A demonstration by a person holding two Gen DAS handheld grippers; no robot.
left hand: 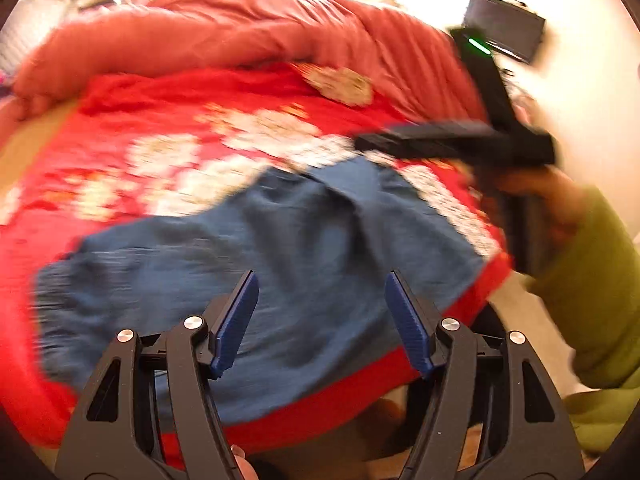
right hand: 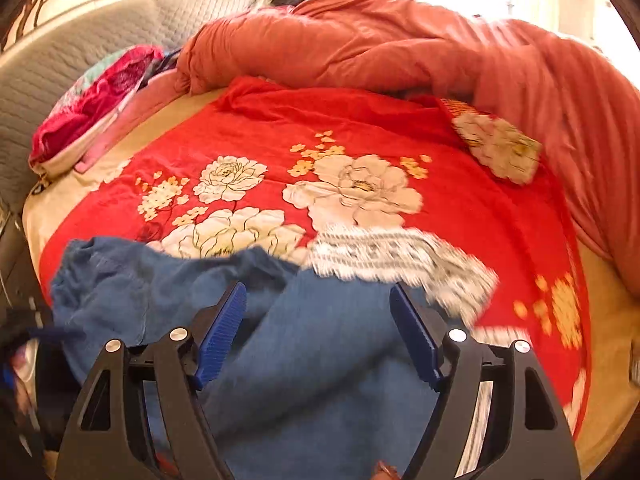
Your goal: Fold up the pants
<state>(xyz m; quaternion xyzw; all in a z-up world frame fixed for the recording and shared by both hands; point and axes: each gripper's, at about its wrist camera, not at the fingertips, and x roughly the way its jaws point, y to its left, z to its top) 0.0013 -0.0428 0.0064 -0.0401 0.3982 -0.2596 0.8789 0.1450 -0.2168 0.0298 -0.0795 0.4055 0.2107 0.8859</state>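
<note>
Blue pants (left hand: 280, 248) lie loosely spread on a red floral bedspread (left hand: 160, 128), near the bed's front edge. My left gripper (left hand: 322, 280) is open and empty, held above the pants. The right gripper's black body (left hand: 460, 140) shows at the right of the left wrist view, held in a hand with a green sleeve. In the right wrist view the pants (right hand: 320, 340) lie below my right gripper (right hand: 318, 292), which is open and empty above them. The elastic waistband (right hand: 80, 264) lies at the left.
A bunched salmon-red duvet (right hand: 380, 48) lies across the far side of the bed. A pink and red pillow (right hand: 96, 100) rests by the grey quilted headboard (right hand: 60, 64) at the left. A dark screen (left hand: 504, 26) stands by the wall at the right.
</note>
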